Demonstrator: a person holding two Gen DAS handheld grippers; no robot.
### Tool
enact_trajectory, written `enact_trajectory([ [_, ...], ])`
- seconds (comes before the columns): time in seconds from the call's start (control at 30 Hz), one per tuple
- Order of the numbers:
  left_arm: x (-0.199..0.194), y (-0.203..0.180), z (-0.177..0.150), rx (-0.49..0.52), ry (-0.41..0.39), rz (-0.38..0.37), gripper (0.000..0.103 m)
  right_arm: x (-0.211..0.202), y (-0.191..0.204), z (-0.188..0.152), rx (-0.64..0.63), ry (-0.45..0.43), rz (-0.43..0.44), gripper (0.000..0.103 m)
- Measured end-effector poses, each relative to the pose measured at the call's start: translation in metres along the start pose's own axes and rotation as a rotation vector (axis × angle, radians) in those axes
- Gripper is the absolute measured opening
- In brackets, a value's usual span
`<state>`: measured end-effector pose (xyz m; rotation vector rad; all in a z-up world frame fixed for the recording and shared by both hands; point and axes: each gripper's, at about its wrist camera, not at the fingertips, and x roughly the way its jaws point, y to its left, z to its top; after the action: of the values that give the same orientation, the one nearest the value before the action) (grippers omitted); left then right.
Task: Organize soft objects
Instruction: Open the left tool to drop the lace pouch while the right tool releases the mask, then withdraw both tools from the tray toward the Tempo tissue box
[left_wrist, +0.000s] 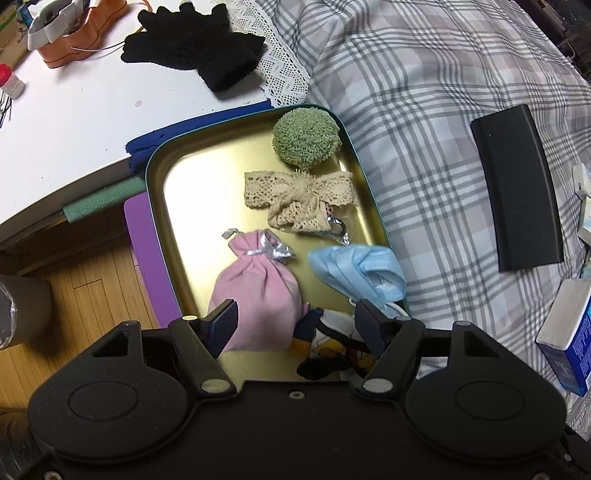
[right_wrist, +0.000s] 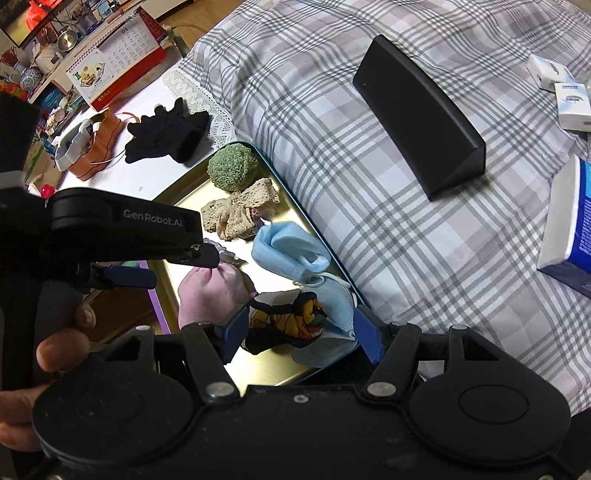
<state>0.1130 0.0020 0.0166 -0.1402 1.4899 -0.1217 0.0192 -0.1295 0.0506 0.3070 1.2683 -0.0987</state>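
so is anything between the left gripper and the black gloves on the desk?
Nothing blocks an approach from above. The left gripper hangs open over the tray; pink pouch, lace bow and green puff lie along a low, straight path to the gloves beyond the tray's far rim.

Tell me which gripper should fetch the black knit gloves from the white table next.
Left, probably. The black knit gloves lie on its side, straight ahead of the open left gripper; the right gripper hangs over the gold tray.
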Motion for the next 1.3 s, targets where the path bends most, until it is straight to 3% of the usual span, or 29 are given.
enact_trajectory([
  [0.73, -0.025, -0.038, -0.052, 0.089, 0.005, -0.034, 0.067, -0.042, -0.042, -0.033, 0.065, -0.069, -0.012, 0.064],
  [1.3, -0.034, -0.103, -0.107, 0.232, 0.007, -0.031, 0.070, -0.089, -0.116, -0.071, 0.202, -0.167, -0.020, 0.066],
])
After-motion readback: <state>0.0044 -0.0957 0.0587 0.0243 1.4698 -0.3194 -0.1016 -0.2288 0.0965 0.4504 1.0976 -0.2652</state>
